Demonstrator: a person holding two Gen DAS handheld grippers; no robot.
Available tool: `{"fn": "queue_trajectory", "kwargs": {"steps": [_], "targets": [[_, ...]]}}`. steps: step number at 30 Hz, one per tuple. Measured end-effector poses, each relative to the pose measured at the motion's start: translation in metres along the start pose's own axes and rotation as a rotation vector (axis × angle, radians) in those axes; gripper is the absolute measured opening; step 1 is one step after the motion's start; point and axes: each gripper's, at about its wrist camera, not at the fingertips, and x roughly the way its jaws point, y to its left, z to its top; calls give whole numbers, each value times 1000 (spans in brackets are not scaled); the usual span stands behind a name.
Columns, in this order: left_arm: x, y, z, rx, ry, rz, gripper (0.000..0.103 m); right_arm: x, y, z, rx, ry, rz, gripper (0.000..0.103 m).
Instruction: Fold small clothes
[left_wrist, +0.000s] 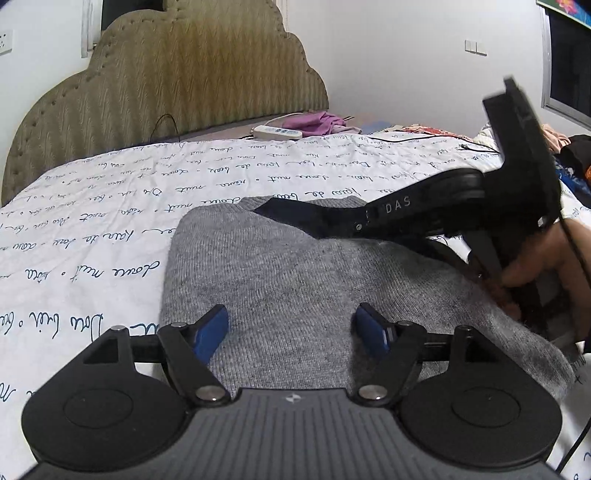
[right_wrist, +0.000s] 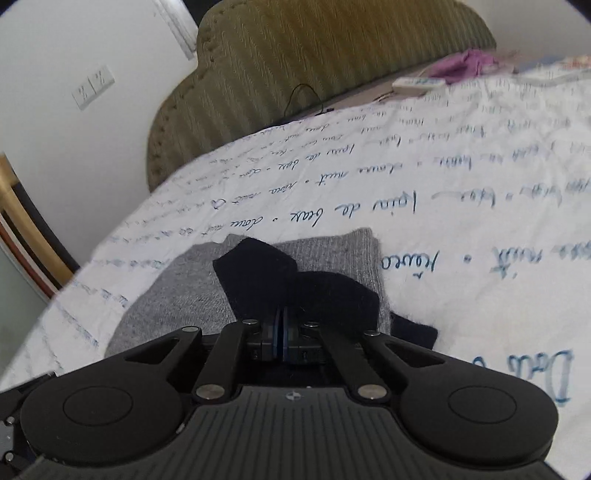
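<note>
A grey knitted garment (left_wrist: 295, 273) lies folded on the white bedsheet with blue script (left_wrist: 110, 229). My left gripper (left_wrist: 291, 328) is open and empty, hovering low over the garment's near part. In the left wrist view the right gripper's body crosses from the right above the garment, and a black cloth (left_wrist: 295, 216) lies under it. In the right wrist view my right gripper (right_wrist: 281, 334) is shut on the black cloth (right_wrist: 295, 284), which rests on the grey garment (right_wrist: 177, 295).
An olive padded headboard (left_wrist: 177, 81) stands at the far end. A white power strip (left_wrist: 277, 132) and purple cloth (left_wrist: 321, 123) lie by it. Colourful clothes (left_wrist: 569, 155) are piled at the right. Black cables run along the bed's right side.
</note>
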Motion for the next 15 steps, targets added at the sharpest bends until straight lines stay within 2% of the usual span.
{"fn": "queue_trajectory", "kwargs": {"steps": [1, 2, 3, 4, 5, 7, 9, 11, 12, 13, 15], "targets": [[1, 2, 0, 0, -1, -1, 76, -6, 7, 2, -11, -4, -37, 12], [1, 1, 1, 0, 0, 1, 76, -13, 16, 5, -14, -16, -58, 26], [1, 1, 1, 2, 0, 3, 76, -24, 21, 7, -22, -37, -71, 30], [1, 0, 1, 3, 0, 5, 76, -36, 29, 8, -46, -64, -85, 38], [-2, -1, 1, 4, 0, 7, 76, -46, 33, 8, -70, -90, -86, 48], [-1, -2, 1, 7, 0, 11, 76, -58, 46, 6, -114, -98, -60, 60], [-1, -3, 1, 9, 1, 13, 76, -52, 53, 3, -151, -38, -59, 63], [-1, -3, 1, 11, 1, 13, 76, -32, 49, -6, -165, 64, -103, 61], [-1, -3, 1, 14, 1, 15, 76, -23, 42, -13, -175, 77, -107, 62], [0, -3, 0, 15, 0, 16, 76, -23, 38, -18, -204, 43, -85, 62], [-2, -3, 1, 21, -1, 13, 76, -23, 32, -18, -182, 39, -64, 62]]}}
